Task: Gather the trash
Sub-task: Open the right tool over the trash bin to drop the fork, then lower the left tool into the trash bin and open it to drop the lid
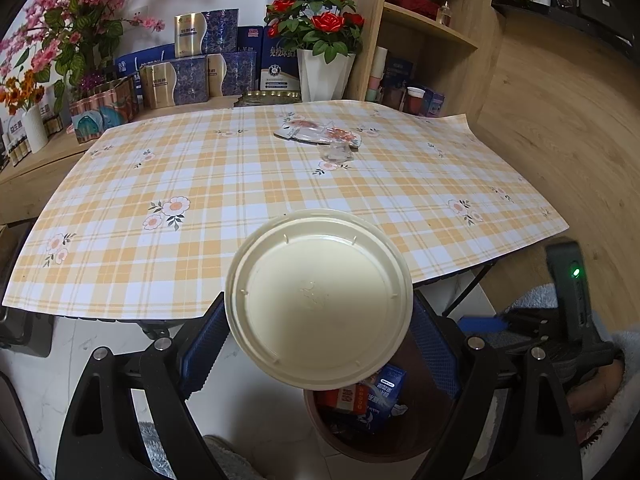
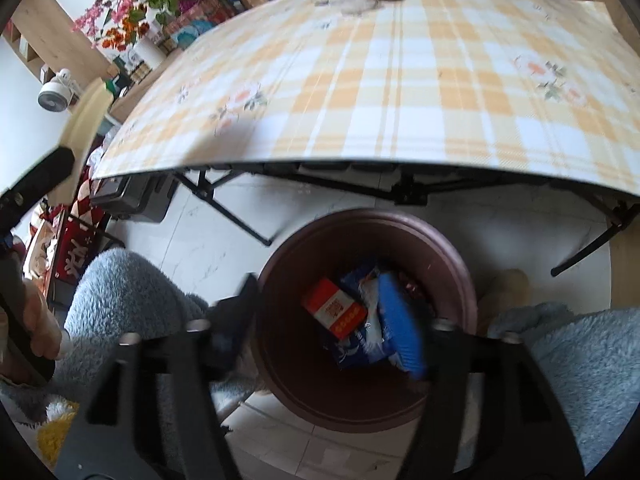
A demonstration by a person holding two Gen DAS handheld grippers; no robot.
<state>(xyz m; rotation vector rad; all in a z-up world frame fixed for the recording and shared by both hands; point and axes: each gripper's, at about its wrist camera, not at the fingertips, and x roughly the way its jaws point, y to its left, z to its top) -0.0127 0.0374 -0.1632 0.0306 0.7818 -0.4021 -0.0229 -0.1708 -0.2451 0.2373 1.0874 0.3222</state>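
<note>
Left wrist cam sits just off the table's [image 1: 120, 208] near edge, angled down across the checked top toward the shelves behind it; a cream lid [image 1: 320, 300] fills its near field, close to the lens. Right wrist cam is lower and steeper, looking almost straight into the brown bin [image 2: 280, 360] below that table edge, close up. Both views share the table edge, the bin [image 1: 360, 448] and the lid [image 2: 86, 120], seen edge-on far left in the right view.

**Readable print is scarce**

A blue-and-white box [image 1: 277, 65] behind the table carries large white Chinese characters, "免疫球蛋", cut off by a vase. A white bottle [image 1: 16, 130] at far left bears "益生菌". Print on the cartons in the bin is too blurred to read.
</note>
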